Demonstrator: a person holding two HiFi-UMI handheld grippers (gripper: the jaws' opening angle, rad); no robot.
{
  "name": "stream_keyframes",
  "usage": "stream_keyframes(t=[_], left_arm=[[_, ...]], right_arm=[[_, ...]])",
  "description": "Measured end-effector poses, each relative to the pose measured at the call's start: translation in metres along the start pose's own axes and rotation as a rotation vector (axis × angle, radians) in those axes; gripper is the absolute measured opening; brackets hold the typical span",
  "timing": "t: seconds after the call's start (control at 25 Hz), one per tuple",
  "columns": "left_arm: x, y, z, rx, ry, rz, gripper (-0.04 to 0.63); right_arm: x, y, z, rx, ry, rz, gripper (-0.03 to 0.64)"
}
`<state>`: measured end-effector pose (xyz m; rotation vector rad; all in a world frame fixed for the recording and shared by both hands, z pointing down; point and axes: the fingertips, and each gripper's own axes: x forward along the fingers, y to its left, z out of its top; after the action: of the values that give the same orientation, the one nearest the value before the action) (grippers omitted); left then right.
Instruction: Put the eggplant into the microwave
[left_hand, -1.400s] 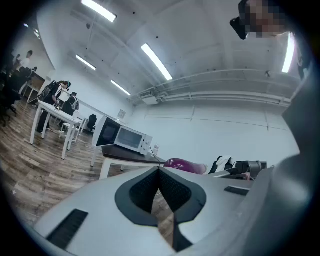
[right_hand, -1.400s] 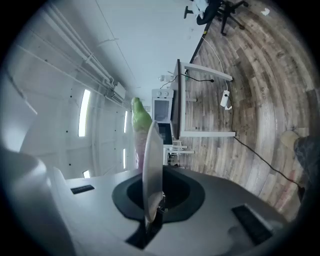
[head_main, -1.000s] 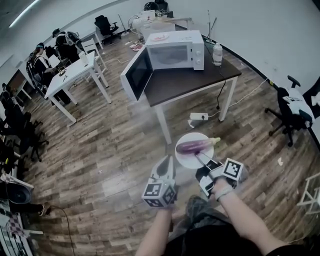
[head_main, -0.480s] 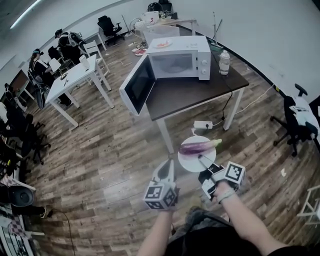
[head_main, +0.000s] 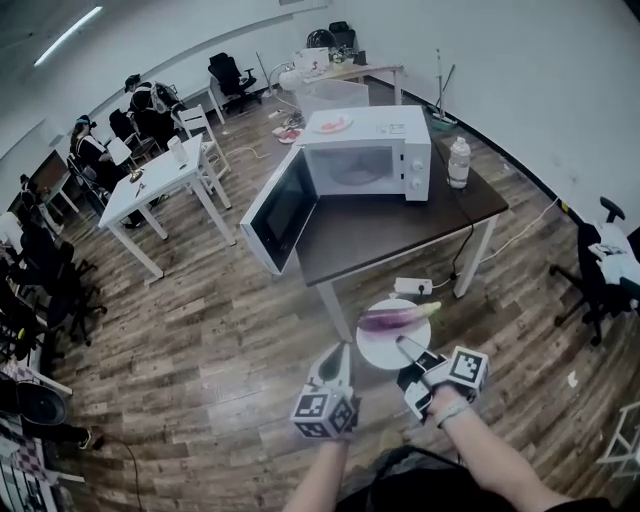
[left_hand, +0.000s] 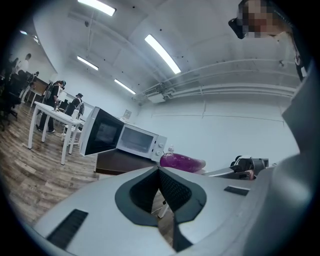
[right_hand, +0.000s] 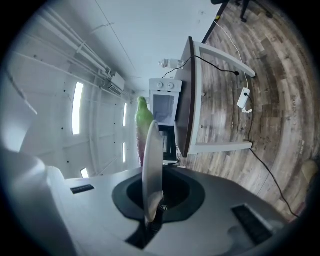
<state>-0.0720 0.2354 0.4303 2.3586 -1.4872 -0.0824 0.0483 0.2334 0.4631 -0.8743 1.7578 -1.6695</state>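
Head view puts me in the carry leg, by my read: the eggplant (head_main: 395, 318) lies across a white plate (head_main: 382, 352) that my right claw (head_main: 405, 347) holds out in front of me over the wood floor (head_main: 200, 330). It's short of the dark worktop (head_main: 400, 235) and well apart from the microwave (head_main: 365, 160). The microwave door (head_main: 283, 210) hangs wide open to the left and the cavity looks clear, so no opening step is left. The right gripper view shows the right claw's jaws pinching the plate's near rim, w/ the plate edge-on between them and the eggplant's green end past it. That arm is stretched fwd, the claw points about level and is rolled onto its side so one jaw sits over the rim and one under, which leaves the plate flat. My left claw (head_main: 337, 354) is beside it, a bit lower left and apart from the plate. In the left gripper view its jaws are pressed together w/ nothing between them, and it aims roughly level toward the worktop. Next I need to close the gap to the worktop, keep the plate flat so the eggplant doesn't roll off, then line up w/ the opening and slide the plate in past the door. The bottle (head_main: 459, 162) stands right of the microwave, out of that path. I think the rim-only pinch is the weak pt, so no tilting or jolts.
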Motion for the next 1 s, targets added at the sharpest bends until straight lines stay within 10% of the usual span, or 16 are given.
stream_keyframes(t=[1.0], left_arm=[[0.055, 0.018, 0.007, -0.005, 0.014, 0.008, 0.000]], right_arm=[[0.046, -0.001, 0.051, 0.023, 0.011, 0.000, 0.009]])
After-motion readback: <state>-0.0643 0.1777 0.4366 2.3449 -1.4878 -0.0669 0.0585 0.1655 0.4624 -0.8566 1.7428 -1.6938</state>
